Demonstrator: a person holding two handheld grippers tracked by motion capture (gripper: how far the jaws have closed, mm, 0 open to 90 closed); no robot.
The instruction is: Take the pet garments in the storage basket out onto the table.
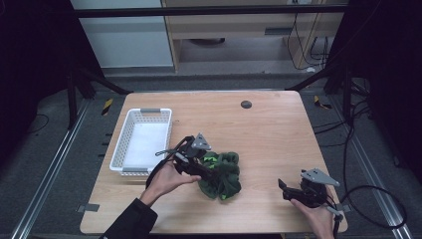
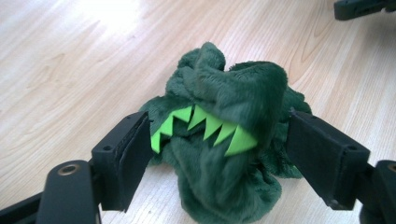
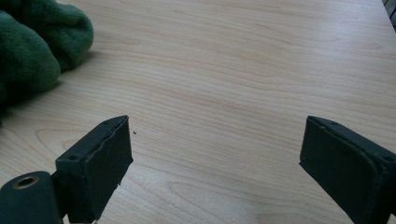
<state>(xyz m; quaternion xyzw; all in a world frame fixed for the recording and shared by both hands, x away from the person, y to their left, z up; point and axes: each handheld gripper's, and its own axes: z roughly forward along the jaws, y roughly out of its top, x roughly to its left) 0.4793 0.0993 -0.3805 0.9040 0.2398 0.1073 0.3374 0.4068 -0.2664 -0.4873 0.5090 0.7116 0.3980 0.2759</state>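
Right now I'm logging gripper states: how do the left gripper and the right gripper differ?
The left gripper has its open jaws on either side of the green plush cloth; the right gripper has bare table between its jaws. The left sits mid-table beside the white basket; the right sits near the table's right front corner, apart from the cloth. Both are open, hand-held and black.

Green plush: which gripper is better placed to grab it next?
Left. The left gripper is open with its jaws either side of the green plush. The right gripper is open over bare table, apart from the plush.
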